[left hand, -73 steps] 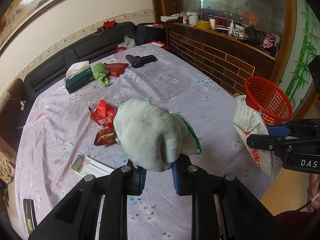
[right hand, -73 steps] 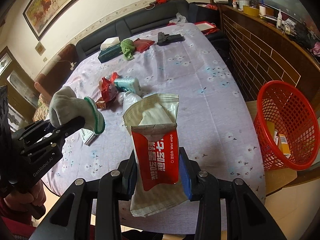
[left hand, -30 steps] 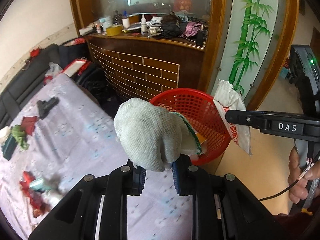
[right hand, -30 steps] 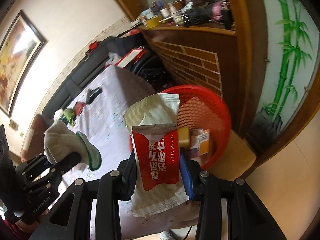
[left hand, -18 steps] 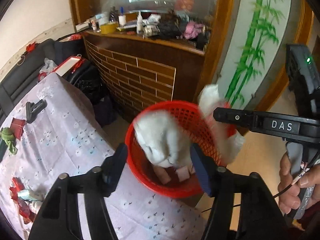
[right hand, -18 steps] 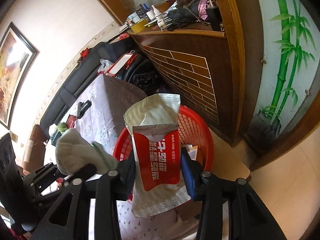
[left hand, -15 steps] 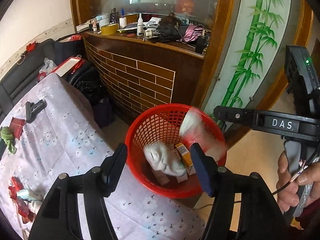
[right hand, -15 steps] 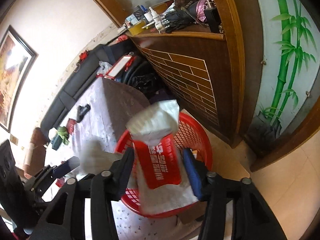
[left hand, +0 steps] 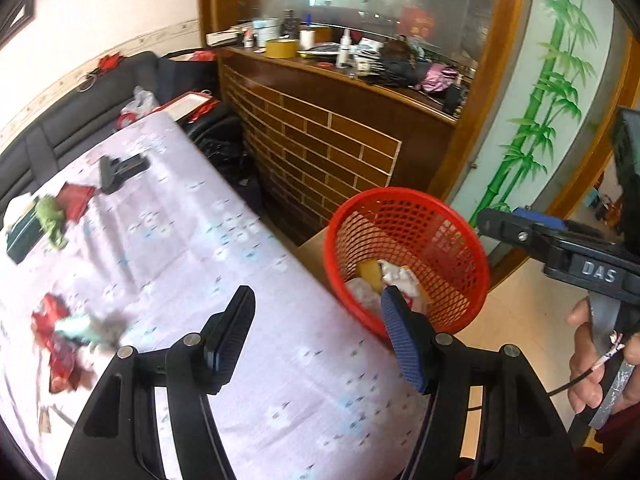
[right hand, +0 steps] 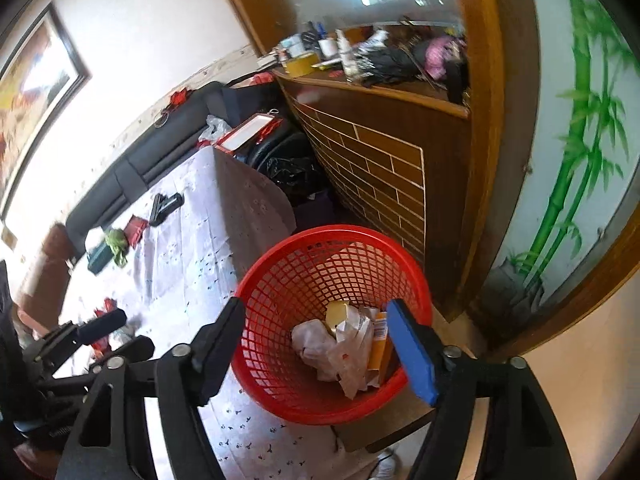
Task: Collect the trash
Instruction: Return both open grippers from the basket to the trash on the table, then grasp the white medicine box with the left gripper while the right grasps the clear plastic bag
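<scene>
left wrist view: the left claw (left hand: 316, 320) is spread wide and empty, over the bench (left hand: 248, 360) edge. the basket (left hand: 404, 216) sits just to its right, off the bench. the remaining wrappers (left hand: 60, 332) lie on the bench to the claw's far left, so this claw looks nearer to them.

right wrist view: the right claw (right hand: 316, 332) also gapes empty, directly above the basket (right hand: 280, 280), which holds crumpled trash (right hand: 340, 344). the wrappers (right hand: 106, 306) lie well off to its left, beyond the left claw (right hand: 120, 332).
</scene>
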`<state>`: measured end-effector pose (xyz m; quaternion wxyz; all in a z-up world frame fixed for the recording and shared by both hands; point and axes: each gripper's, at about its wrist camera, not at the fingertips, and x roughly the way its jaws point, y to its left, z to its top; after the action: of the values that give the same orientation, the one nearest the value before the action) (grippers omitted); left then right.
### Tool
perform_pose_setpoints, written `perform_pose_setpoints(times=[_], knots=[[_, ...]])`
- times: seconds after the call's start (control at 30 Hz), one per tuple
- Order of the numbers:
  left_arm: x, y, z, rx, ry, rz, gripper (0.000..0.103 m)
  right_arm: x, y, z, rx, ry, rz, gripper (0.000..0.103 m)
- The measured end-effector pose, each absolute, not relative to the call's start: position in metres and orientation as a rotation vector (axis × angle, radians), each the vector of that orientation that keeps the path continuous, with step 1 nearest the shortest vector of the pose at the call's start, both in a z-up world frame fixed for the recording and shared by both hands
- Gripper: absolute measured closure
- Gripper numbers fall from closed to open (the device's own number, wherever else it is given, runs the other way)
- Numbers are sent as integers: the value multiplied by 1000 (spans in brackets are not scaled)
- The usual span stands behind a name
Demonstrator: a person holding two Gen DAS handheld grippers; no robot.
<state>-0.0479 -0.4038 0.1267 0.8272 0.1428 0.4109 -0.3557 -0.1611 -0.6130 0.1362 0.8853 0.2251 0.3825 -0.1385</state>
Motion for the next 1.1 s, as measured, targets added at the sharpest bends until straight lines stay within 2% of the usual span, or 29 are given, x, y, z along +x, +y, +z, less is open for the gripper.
perform_pose_setpoints(times=[0.13, 0.33, 0.4, 0.47, 0.5, 0.87, 1.1], knots=[[-49, -375, 127, 283, 868, -717, 39, -160, -582, 151, 386, 749, -278, 9], [-50, -330, 127, 258, 864, -653, 39, -152, -540, 158, 348, 730, -226, 9], [-49, -313, 126, 241, 869, -627, 39, -148, -531, 154, 388, 744, -194, 14], [-47, -295, 123, 217, 879, -602, 39, -142, -521, 148, 387, 780, -192, 30], [-46, -283, 122, 202, 887, -582, 39, -138, -515, 145, 377, 799, -195, 32], [-34, -172, 93, 59, 984, -361, 39, -109, -435, 126, 277, 936, -57, 32], [-22, -83, 63, -143, 1081, -142, 38, -100, -398, 116, 214, 998, 49, 31]])
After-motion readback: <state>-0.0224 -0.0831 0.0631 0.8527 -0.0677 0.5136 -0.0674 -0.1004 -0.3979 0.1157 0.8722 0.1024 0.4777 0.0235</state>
